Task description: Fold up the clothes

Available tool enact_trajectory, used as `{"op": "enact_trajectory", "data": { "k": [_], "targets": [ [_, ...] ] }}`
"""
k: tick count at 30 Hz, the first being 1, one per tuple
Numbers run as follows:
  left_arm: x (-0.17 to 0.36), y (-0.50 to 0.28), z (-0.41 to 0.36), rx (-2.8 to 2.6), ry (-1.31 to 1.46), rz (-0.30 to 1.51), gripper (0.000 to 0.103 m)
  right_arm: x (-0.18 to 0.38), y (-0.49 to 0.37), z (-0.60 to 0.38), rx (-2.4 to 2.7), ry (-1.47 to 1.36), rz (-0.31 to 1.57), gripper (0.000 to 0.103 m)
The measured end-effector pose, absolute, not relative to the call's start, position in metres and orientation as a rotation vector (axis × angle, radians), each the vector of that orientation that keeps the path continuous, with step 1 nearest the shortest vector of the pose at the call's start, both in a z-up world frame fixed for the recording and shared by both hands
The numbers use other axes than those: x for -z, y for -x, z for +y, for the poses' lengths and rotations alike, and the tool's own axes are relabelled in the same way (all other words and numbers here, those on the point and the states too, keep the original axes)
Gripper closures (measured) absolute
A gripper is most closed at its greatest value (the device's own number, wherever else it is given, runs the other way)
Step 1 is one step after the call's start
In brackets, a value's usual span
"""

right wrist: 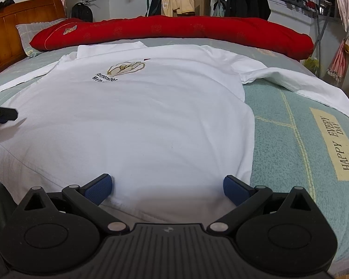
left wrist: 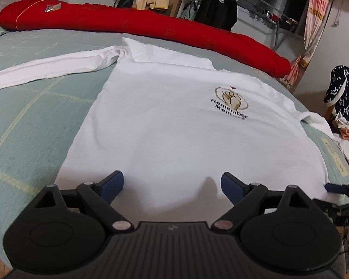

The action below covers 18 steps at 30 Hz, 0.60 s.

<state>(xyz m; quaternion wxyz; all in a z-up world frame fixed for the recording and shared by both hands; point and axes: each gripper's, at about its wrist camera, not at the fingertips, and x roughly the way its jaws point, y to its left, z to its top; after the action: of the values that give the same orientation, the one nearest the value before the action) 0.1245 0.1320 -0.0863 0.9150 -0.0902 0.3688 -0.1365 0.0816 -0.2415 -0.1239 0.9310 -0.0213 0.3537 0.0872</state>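
Observation:
A white long-sleeved shirt (left wrist: 156, 121) with a printed chest logo (left wrist: 231, 100) lies flat, front up, on the pale green bed cover (left wrist: 30, 121); its sleeves stretch out to both sides. My left gripper (left wrist: 172, 183) hovers open just above the shirt's near hem, blue pads wide apart, nothing between them. In the right wrist view the same shirt (right wrist: 137, 121) fills the middle, and my right gripper (right wrist: 167, 186) stands open over the hem near the shirt's right corner. The right gripper's tip (left wrist: 337, 188) shows at the left view's right edge.
A long red bolster (right wrist: 174, 31) lies across the far side of the bed. A wooden headboard (right wrist: 14, 30) and pillow are at the far left. Clothes hang on a rack (right wrist: 244, 0) behind. A "HAPPY EVERY DAY" patch (right wrist: 335, 141) marks the cover at right.

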Motion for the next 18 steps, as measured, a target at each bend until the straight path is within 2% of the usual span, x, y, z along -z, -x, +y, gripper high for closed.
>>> {"op": "enact_trajectory", "data": {
  "k": [5,8,13,18],
  "targets": [
    [0.067,-0.124,0.13,0.276,0.216,0.743,0.012,0.111,-0.087,-0.244,-0.204,0.042,0.761,0.0],
    [0.052,-0.14,0.119,0.309,0.193,0.721,0.012,0.09,-0.099,-0.255,-0.254,-0.022,0.717,0.0],
    [0.038,-0.209,0.081,0.38,0.127,0.728,0.012,0.062,-0.159,-0.268,-0.329,-0.121,0.658,0.0],
    [0.046,-0.292,0.041,0.438,0.028,0.778,0.012,0.07,-0.252,-0.247,-0.376,-0.062,0.69,0.0]
  ]
}}
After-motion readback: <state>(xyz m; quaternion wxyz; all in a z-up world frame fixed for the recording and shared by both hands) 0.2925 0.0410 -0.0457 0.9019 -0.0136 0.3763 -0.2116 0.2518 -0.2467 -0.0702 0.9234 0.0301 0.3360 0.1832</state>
